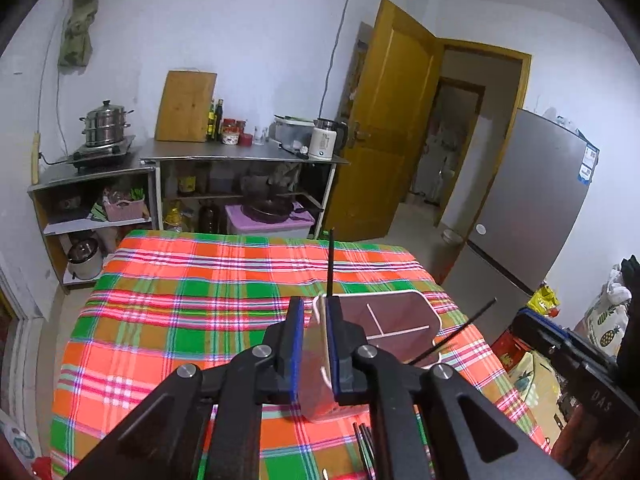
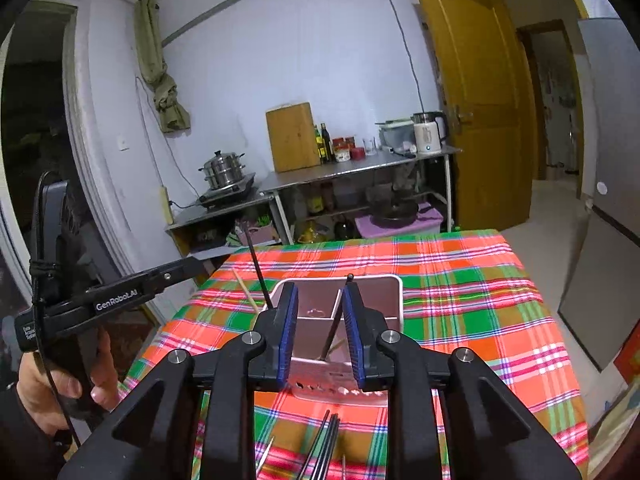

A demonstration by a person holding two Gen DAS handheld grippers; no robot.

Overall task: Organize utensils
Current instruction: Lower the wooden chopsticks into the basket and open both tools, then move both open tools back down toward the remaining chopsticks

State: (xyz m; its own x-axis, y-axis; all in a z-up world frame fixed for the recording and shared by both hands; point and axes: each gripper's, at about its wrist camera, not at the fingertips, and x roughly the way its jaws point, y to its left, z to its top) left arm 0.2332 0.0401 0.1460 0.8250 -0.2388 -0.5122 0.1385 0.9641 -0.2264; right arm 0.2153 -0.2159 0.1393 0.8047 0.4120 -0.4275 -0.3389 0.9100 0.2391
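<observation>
Black-and-blue left gripper (image 1: pixel 314 304) first. Its jaws are barely parted with the left wall of the holder (image 2: pixel 384 278) between them. The wall sits against one pad with a sliver of gap to the other, so to me it's not really clamped. A hand (image 2: pixel 48 384) carries it in from the left edge of the right wrist view.

Just right of that, a black stick (image 2: pixel 259 272) and a pale wooden stick (image 2: pixel 245 290) poke up at the holder's left corner, tops leaning away and left. Can't tell which compartment they're in.

Middle: the holder stands on the plaid cloth (image 2: pixel 480 300), near the front, white dividers inside. The right gripper (image 2: pixel 318 288) hangs over it, jaws partly open and holding nothing. The black chopstick (image 2: pixel 334 328) stands loose between the pads. Its lower end is down in a compartment, long axis close to upright, top tilted right and resting near the right pad's tip.

Looks like the let-go step. I'd open wider before backing off and lift straight out so that pad doesn't drag the stick. I'd also steady the holder wall with the left gripper.

More chopsticks (image 2: pixel 328 440) lie on the cloth in front, pointing roughly at the holder.
</observation>
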